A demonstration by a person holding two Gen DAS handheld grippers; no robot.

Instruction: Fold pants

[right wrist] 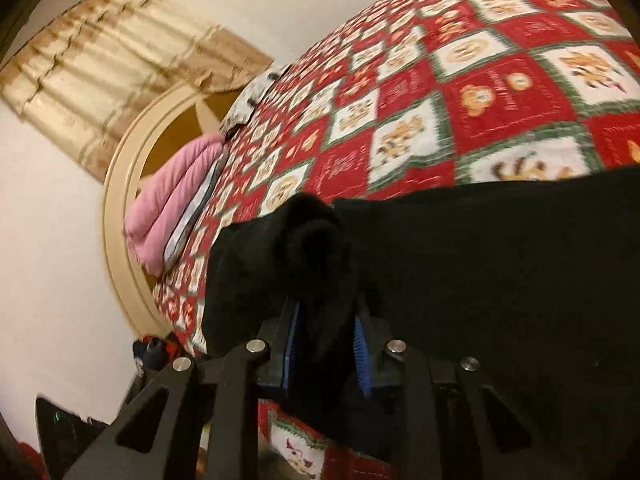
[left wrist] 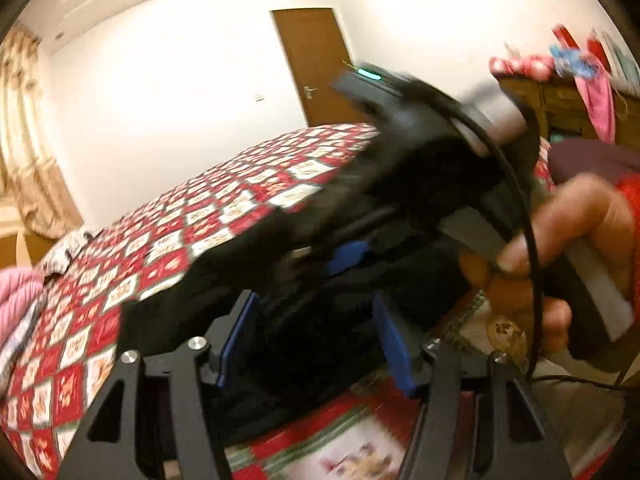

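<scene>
Now the left gripper (left wrist: 316, 340) fingers stand apart over black pants (left wrist: 248, 264); right gripper (right wrist: 326, 344) fingers pinch them.

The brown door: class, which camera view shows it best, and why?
The left wrist view. The brown door stands shut in the white back wall, its handle visible, beyond the quilt-covered bed. The right wrist view shows none of it.
</scene>
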